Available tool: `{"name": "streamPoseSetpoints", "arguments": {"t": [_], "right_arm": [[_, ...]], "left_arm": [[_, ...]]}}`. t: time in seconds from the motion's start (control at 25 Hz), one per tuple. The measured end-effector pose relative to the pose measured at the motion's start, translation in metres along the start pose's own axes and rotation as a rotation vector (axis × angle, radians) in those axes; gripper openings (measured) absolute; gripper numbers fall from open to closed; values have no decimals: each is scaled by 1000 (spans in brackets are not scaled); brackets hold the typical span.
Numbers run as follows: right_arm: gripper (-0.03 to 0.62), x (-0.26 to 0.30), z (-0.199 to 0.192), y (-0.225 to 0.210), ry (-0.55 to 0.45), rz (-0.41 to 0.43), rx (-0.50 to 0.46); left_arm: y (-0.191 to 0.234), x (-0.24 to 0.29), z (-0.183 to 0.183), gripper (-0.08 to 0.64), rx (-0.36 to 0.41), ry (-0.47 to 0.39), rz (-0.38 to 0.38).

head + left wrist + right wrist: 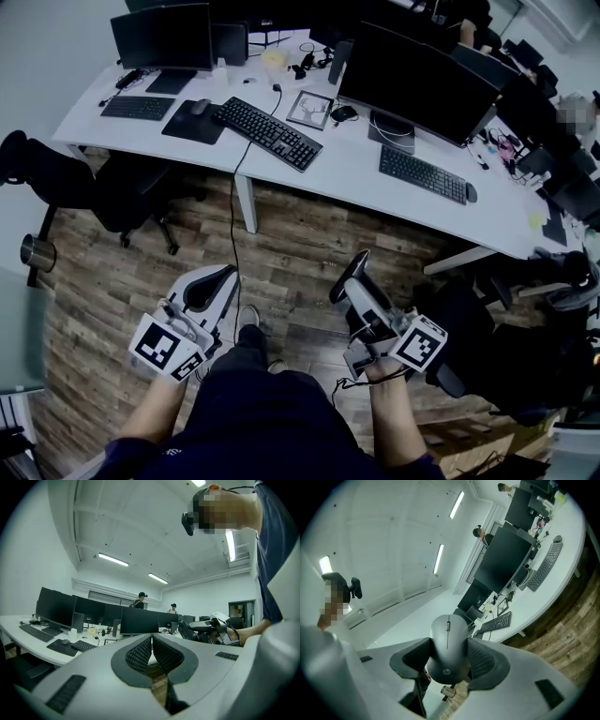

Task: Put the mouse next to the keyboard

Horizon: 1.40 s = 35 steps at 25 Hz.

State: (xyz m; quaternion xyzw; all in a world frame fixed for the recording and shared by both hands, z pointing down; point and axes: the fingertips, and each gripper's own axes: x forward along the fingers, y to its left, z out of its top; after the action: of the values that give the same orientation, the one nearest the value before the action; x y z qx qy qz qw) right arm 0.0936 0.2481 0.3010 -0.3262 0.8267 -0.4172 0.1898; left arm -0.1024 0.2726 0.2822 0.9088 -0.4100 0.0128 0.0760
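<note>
You had the mouse clamped in your right claw. The two ribbed pads pressed on its sides, and its wheel end stood out beyond the tips. In the head view, that right claw hung above the wooden floor, well short of the front edge of the white bench. So the mouse was in the air, not on the bench.

Your left claw was empty, its jaws together with the pads meeting at the tips. In the head view, the left claw sat low on your left, also over the floor.

On the bench, a black keyboard lay slantwise near the front edge, about midway along. Just to its left lay a dark mouse pad with a second mouse on it. Toward the right end, a big monitor stood with a second keyboard in front of it, close to the front edge. At the left end, a third keyboard lay before a smaller monitor. A thin cable hung from the front edge down to the floor. A black chair stood by the left part of that edge.
</note>
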Motion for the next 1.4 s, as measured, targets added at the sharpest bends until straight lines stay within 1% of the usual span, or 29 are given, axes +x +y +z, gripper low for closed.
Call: {"name": "streamPoseSetpoints", "arguments": {"t": [0.08,0.2,0.32,0.44,0.8,1.0,1.08,1.4], "right_arm": [[256,11,2,-1,1,-3,-6],[256,23,4,-8,-3,-22,11],[256,39,9,-9,-3,-25,0],[256,53,9,-15,-8,-42,22],[256,107,20,-24,-6,-57,-5],[256,134,22,-31,-16,-80,13],[256,144,22,-32,-17,-86,7],[256,169,28,-35,-36,-107,-7]], "left_arm": [[10,5,0,34,-6,2,-6],[25,11,-1,34,-14,8,-14],[41,18,0,34,-20,14,-21],[56,25,0,34,-24,16,-31],[109,46,8,34,-28,20,-60],[138,53,10,34,-27,23,-75],[149,56,12,34,-27,22,-83],[176,64,15,34,-25,21,-110]]}}
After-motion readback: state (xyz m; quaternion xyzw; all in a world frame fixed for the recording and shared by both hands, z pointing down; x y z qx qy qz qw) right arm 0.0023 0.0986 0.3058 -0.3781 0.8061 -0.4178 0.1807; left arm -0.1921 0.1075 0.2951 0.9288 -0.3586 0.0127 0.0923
